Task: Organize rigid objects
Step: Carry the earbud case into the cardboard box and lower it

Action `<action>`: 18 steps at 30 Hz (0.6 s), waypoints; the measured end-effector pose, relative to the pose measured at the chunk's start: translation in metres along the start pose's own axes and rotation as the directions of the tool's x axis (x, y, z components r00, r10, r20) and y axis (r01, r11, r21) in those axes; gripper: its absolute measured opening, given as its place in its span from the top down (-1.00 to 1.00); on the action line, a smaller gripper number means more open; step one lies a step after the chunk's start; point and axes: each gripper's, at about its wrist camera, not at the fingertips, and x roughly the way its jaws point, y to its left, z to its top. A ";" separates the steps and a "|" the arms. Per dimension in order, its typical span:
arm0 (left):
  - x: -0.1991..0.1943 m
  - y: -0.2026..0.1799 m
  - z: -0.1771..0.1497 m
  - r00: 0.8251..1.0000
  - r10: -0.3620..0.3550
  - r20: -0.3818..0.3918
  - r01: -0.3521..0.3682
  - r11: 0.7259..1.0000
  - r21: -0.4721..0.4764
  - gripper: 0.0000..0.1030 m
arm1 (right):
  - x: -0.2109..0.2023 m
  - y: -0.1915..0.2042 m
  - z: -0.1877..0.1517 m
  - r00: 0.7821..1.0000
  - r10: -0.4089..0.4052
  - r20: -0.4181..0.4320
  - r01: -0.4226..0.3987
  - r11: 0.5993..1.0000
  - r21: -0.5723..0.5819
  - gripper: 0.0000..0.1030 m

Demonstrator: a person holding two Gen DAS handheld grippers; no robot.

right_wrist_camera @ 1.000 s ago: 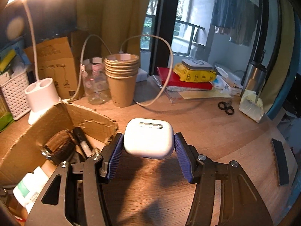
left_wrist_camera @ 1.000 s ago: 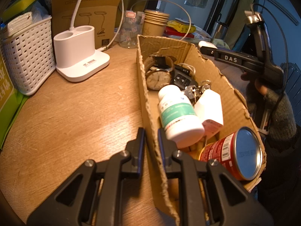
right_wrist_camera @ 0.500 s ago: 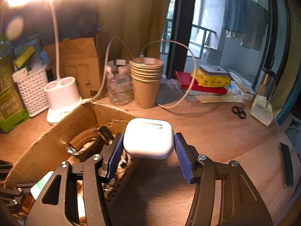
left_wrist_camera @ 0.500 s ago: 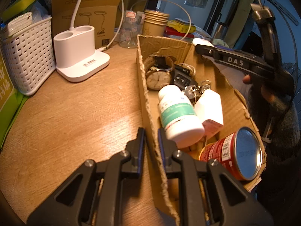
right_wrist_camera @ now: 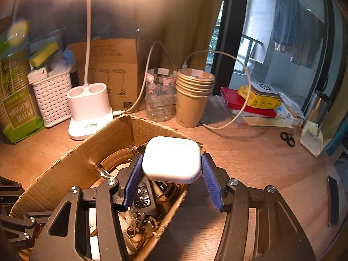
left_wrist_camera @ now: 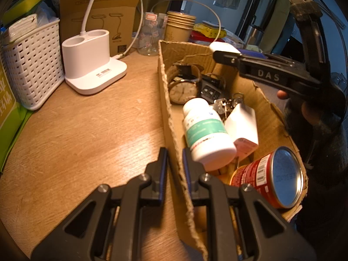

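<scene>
Right gripper (right_wrist_camera: 171,174) pinches a white earbud case (right_wrist_camera: 171,159) between its blue pads, and since a second ago it has carried the case sideways from above the bare wood to above the far end of the cardboard box (right_wrist_camera: 65,167); the case hangs over the box without touching anything inside. Left gripper (left_wrist_camera: 175,165) has not shifted: its jaws are pressed together on the box's near wall, one finger outside and one inside.

Inside the box lie a wristwatch (left_wrist_camera: 183,90), a car key fob (left_wrist_camera: 209,90), a bunch of keys (left_wrist_camera: 226,104), a white pill bottle with a green label (left_wrist_camera: 207,132), a small white carton (left_wrist_camera: 243,128) and a red tin can (left_wrist_camera: 271,174), all unmoved.

Round and wooden, the surface (right_wrist_camera: 250,158) also carries a white lamp base (right_wrist_camera: 89,108) with its lamp lit overhead, a white lattice basket (right_wrist_camera: 52,95), a clear jar (right_wrist_camera: 161,95), a stack of paper cups (right_wrist_camera: 193,95), a looping white cable (right_wrist_camera: 243,108) and small black scissors (right_wrist_camera: 287,138). Behind them hang a curtain (right_wrist_camera: 178,21) and a window (right_wrist_camera: 271,43) with clothes drying outside.
</scene>
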 end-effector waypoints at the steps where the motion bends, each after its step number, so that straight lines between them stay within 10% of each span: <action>1: 0.000 0.000 0.000 1.000 0.000 0.000 0.000 1.000 0.000 0.70 | 0.001 0.001 0.000 1.000 0.002 -0.004 -0.002 1.000 -0.004 -0.12; 18: 0.000 0.000 0.000 1.000 0.000 0.000 0.000 1.000 0.000 0.70 | 0.014 0.013 -0.004 0.999 -0.028 -0.038 0.026 0.998 -0.062 -0.12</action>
